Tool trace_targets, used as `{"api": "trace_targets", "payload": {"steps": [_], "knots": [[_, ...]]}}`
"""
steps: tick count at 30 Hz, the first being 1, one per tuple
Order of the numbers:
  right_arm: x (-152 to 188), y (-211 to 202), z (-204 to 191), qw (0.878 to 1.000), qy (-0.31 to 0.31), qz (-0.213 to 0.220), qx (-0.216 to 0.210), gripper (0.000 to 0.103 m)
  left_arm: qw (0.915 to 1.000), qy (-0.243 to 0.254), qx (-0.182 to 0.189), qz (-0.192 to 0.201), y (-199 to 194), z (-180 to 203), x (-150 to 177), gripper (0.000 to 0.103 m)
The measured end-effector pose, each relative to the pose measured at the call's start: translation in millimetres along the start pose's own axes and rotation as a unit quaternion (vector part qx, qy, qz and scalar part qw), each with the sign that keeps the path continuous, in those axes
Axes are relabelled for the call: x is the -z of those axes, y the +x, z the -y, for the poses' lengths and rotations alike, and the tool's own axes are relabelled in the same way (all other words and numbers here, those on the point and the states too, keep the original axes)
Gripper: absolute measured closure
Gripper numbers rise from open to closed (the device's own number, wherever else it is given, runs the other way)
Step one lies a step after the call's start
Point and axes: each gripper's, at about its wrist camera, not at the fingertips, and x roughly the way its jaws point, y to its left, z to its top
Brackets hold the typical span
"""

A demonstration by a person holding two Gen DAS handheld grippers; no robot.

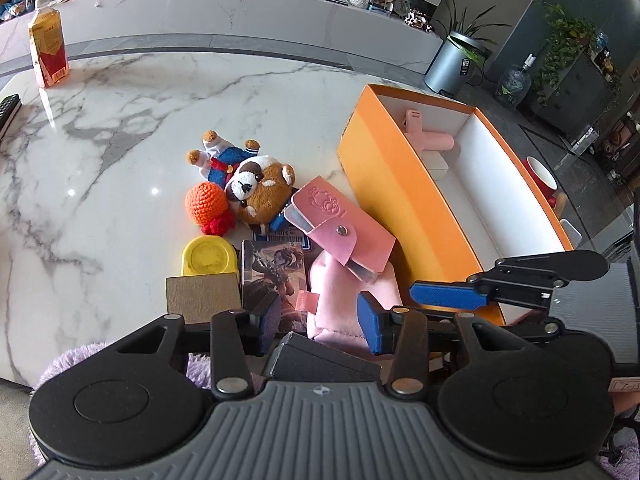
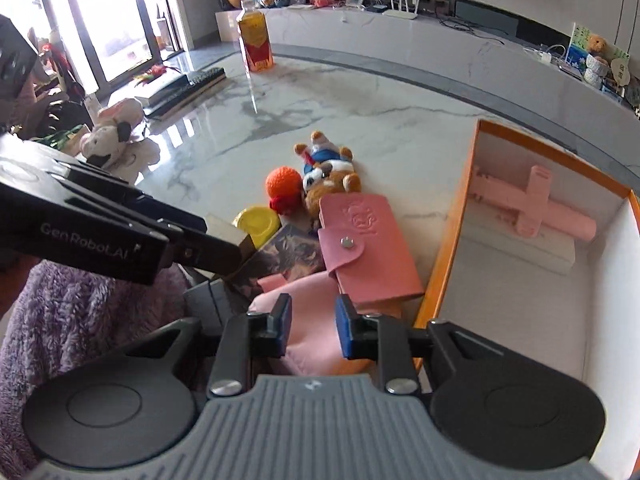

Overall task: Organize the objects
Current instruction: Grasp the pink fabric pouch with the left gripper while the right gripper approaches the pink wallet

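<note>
An orange box point(image 1: 400, 184) point(image 2: 444, 240) with a white inside holds a pink handheld item point(image 2: 536, 208) lying on a white block. Beside it lie a pink snap case point(image 1: 340, 224) point(image 2: 368, 240), a pink soft pouch point(image 1: 340, 300) point(image 2: 316, 344), a picture card pack point(image 1: 276, 276), a yellow lidded tub point(image 1: 208, 258), an orange crochet ball point(image 1: 206, 202) and a plush dog point(image 1: 260, 184) point(image 2: 328, 172). My left gripper point(image 1: 320, 322) point(image 2: 228, 258) stands open over the pouch and card pack. My right gripper point(image 2: 314, 324) point(image 1: 416, 296) hangs open over the pouch, its jaws narrow and not visibly pressing.
A dark grey box point(image 1: 320, 360) and a brown cardboard square point(image 1: 202, 296) lie at the pile's near edge, by purple fluffy fabric point(image 2: 60, 320). A drink bottle point(image 1: 48, 48) and a keyboard point(image 2: 188, 88) stand far left. A red cup point(image 1: 540, 176) sits beyond the box.
</note>
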Motion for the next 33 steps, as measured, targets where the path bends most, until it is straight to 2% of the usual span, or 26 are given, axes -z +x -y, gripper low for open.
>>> {"api": "trace_targets", "payload": {"steps": [3, 6, 10, 16, 18, 21, 24, 29, 32, 33], "knots": [[7.7, 9.3, -5.4, 1.0, 0.018, -0.013, 0.002, 0.082, 0.9997, 0.021, -0.01, -0.006, 8.7, 4.2, 1.9, 0.058], [14.2, 11.0, -11.0, 0.999, 0.009, -0.01, 0.031, 0.091, 0.9995, 0.019, 0.006, -0.024, 23.6, 0.9, -2.2, 0.059], [17.8, 10.2, -16.1, 0.999, 0.004, -0.013, 0.043, 0.091, 0.9981, 0.035, 0.014, -0.049, 47.3, 6.4, -6.5, 0.061], [17.9, 13.3, -19.5, 0.998, -0.007, -0.018, 0.057, 0.092, 0.9967, 0.028, 0.0, -0.076, 70.7, 5.3, -5.6, 0.074], [18.0, 14.9, -20.3, 0.998, -0.011, -0.019, 0.062, 0.092, 0.9965, 0.023, 0.002, -0.081, 72.8, 3.6, -5.1, 0.084], [18.4, 17.8, -21.0, 0.998, -0.014, -0.019, 0.063, 0.092, 0.9973, 0.022, 0.006, -0.07, 70.2, 2.9, -1.8, 0.091], [19.1, 17.3, -21.2, 0.998, -0.014, -0.017, 0.064, 0.092, 0.9985, 0.033, 0.008, -0.043, 57.4, 7.8, -0.8, 0.102], [17.6, 12.6, -18.0, 0.998, -0.001, -0.009, 0.057, 0.09, 0.9989, 0.047, 0.009, -0.007, 30.4, 17.3, -6.4, 0.103], [16.1, 10.1, -17.4, 0.999, 0.001, -0.007, 0.054, 0.088, 0.9982, 0.054, 0.008, -0.026, 30.7, 18.6, -12.0, 0.103], [15.9, 9.7, -18.4, 0.998, -0.001, -0.005, 0.058, 0.088, 0.9976, 0.055, 0.015, -0.039, 34.5, 18.3, -12.2, 0.095]]}}
